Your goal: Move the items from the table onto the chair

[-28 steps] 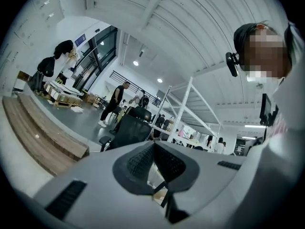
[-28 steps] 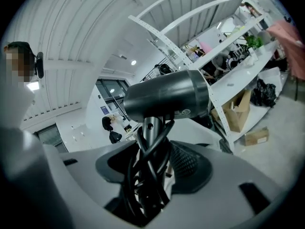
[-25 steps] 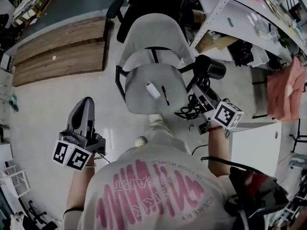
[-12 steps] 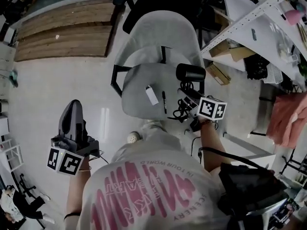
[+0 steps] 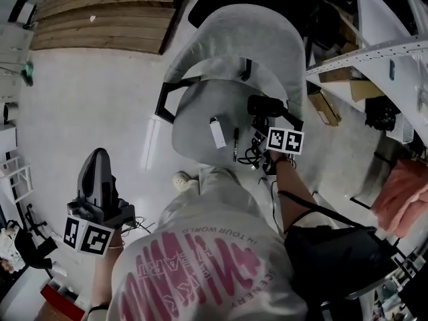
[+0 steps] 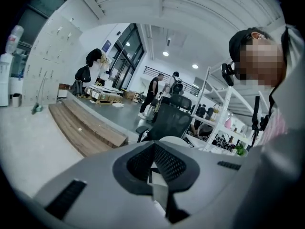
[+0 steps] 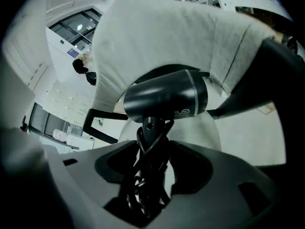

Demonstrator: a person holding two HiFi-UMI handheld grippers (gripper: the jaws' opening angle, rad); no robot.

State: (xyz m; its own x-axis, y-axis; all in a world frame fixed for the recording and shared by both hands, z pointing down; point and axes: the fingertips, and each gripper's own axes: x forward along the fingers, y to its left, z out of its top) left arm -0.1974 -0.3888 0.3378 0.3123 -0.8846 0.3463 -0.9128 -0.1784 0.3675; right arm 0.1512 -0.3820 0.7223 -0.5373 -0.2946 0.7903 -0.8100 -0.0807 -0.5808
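Note:
A grey chair [image 5: 194, 109] stands in front of me, and its backrest [image 7: 157, 32] fills the right gripper view. On the seat lie a small white item [image 5: 216, 134] and a black pen [image 5: 235, 143]. My right gripper [image 5: 261, 122] is over the seat's right side, shut on the handle of a black hair dryer [image 5: 265, 105] [image 7: 167, 97]. The dryer's cord [image 7: 145, 175] is bundled between the jaws. My left gripper [image 5: 97, 162] hangs low at the left over the floor. Its jaws are together with nothing in them.
White shelving [image 5: 381, 45] stands close to the chair's right, with boxes under it. A wooden platform [image 5: 100, 25] lies at the far left. A pink cloth [image 5: 404, 199] hangs at the right. A black office chair [image 6: 167, 120] and several people stand farther off.
My right gripper has carried the hair dryer leftward, from beside the chair to above its seat's right side. The left gripper has stayed low at the left.

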